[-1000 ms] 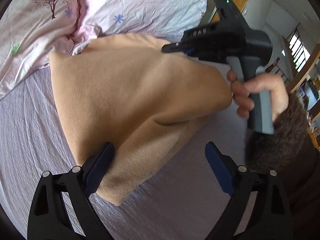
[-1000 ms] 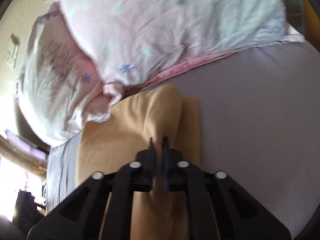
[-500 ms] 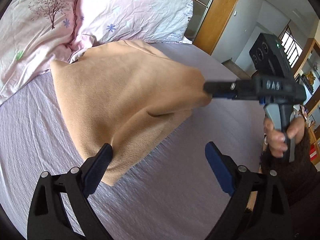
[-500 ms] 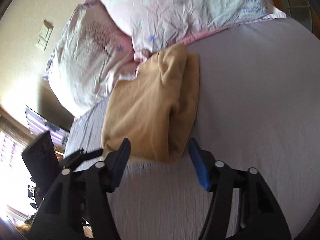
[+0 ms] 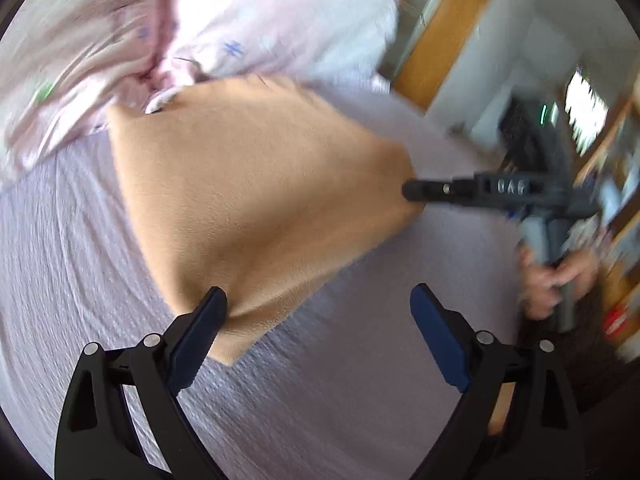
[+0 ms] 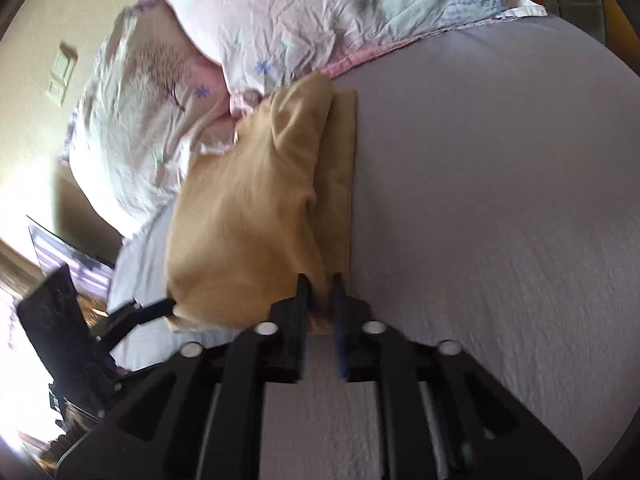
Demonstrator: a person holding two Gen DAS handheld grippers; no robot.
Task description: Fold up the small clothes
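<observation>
A tan fleece garment (image 5: pixel 256 200) lies partly folded on the lilac bed sheet (image 5: pixel 320 400), its far edge against the pillows. It also shows in the right wrist view (image 6: pixel 248 216). My left gripper (image 5: pixel 316 320) is open; its left finger touches the garment's near corner, and nothing is between the jaws. My right gripper (image 6: pixel 320 292) is shut on the garment's near right corner. In the left wrist view, the right gripper (image 5: pixel 412 192) pinches the cloth's right tip.
Two pink floral pillows (image 6: pixel 192 92) lie at the head of the bed. A wooden door frame (image 5: pixel 440 40) and shelves stand beyond the bed's right side. The sheet (image 6: pixel 500 200) stretches bare to the right of the garment.
My right gripper was shut on the cloth, opened and drew back half a second ago, and is now shut on the garment's near right corner. The left gripper stayed open at the near corner.
</observation>
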